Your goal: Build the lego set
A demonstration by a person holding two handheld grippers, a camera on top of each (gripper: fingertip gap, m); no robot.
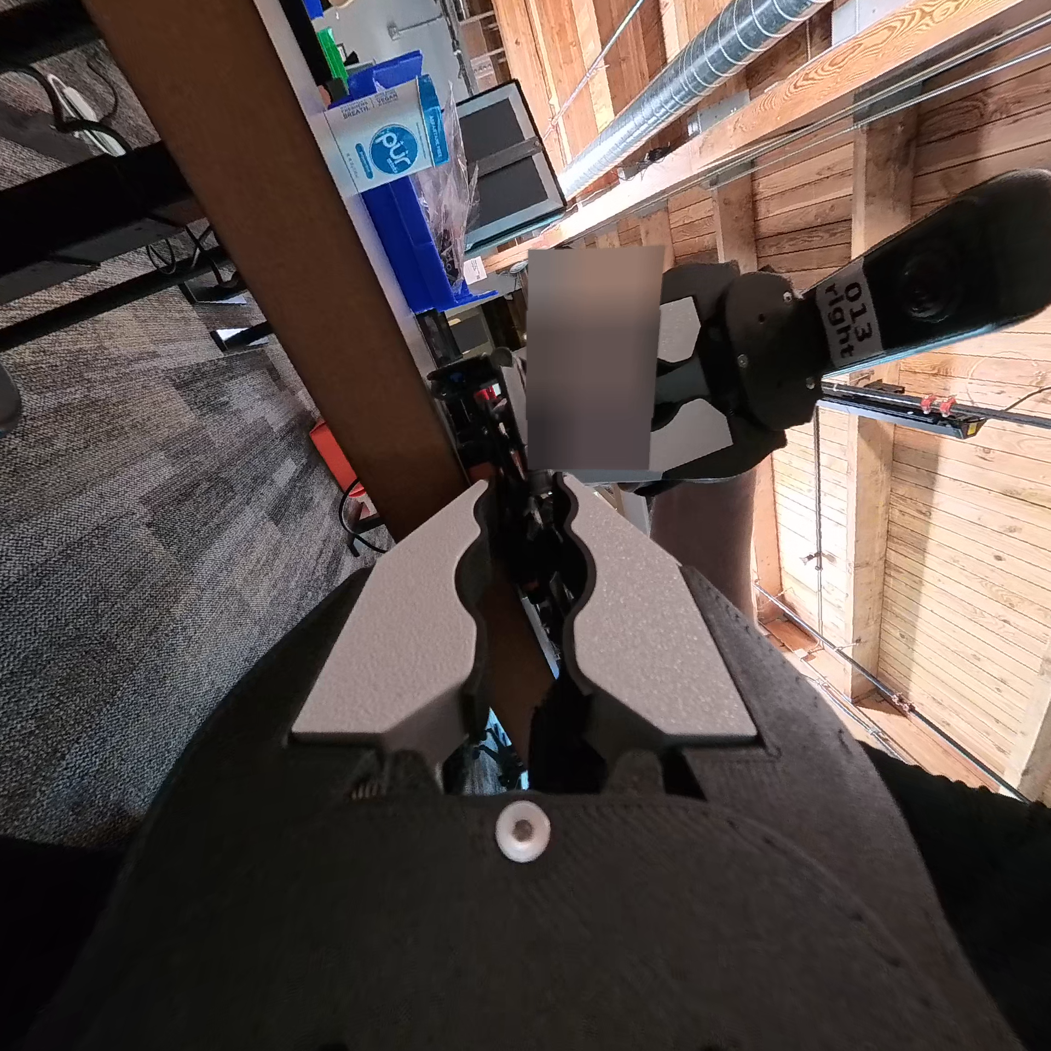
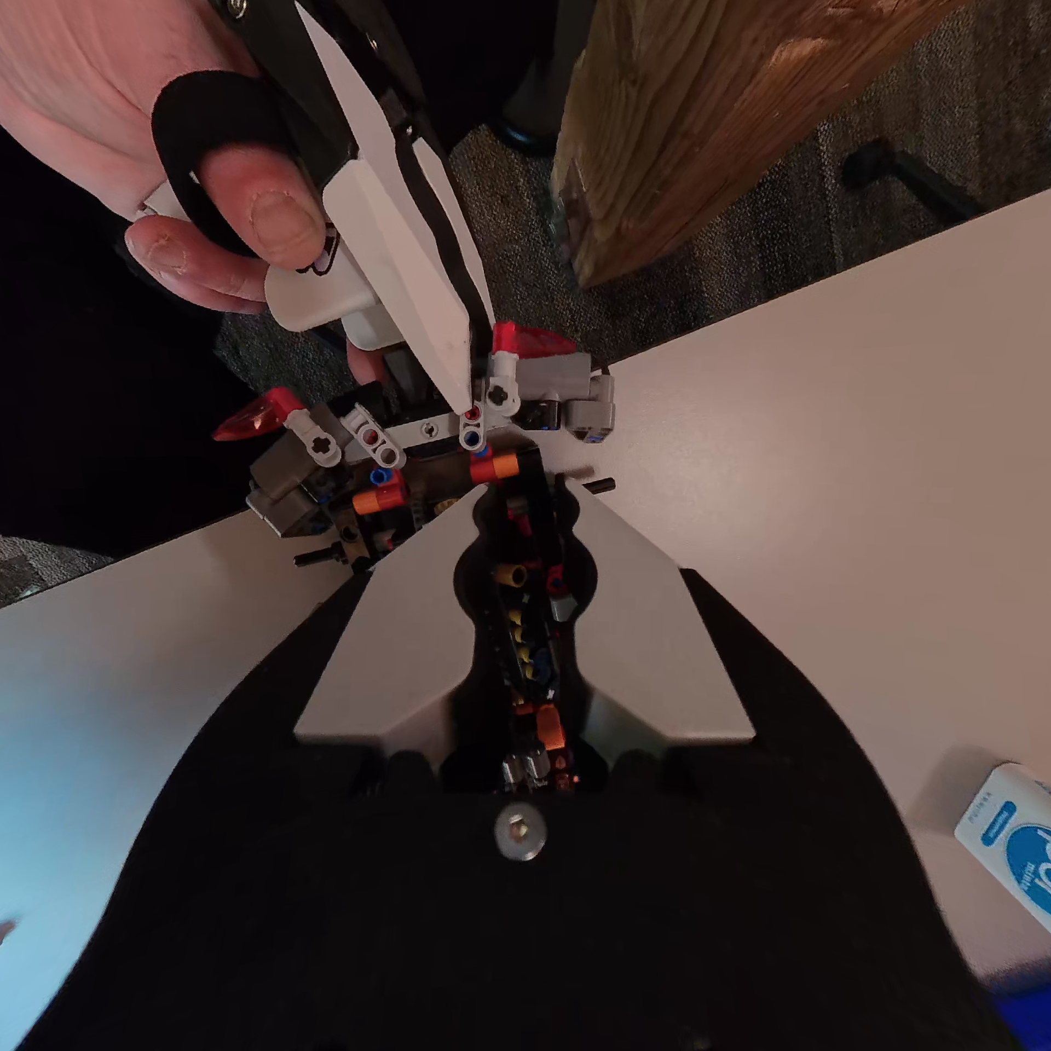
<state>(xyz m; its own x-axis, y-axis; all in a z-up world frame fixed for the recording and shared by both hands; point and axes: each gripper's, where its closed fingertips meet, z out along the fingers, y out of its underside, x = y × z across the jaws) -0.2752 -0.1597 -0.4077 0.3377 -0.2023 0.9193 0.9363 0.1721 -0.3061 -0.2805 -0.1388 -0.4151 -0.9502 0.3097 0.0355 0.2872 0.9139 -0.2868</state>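
The right gripper (image 2: 523, 500) is clamped on the black spine of the lego model (image 2: 432, 443), whose yellow, blue and orange pins show in the gap between the grey fingers (image 2: 398, 625). The model's wide end, with grey beams and two red clear pieces, sits at the edge of the white table (image 2: 796, 455), partly over the carpet. The left gripper (image 1: 526, 495) is closed on the same model at its far end; from the right wrist view its white fingertip (image 2: 449, 352) meets the grey beams, held by a hand (image 2: 187, 187). A wooden post (image 2: 711, 125) stands beyond the table. A white-and-blue box (image 2: 1006, 841) lies at the right.
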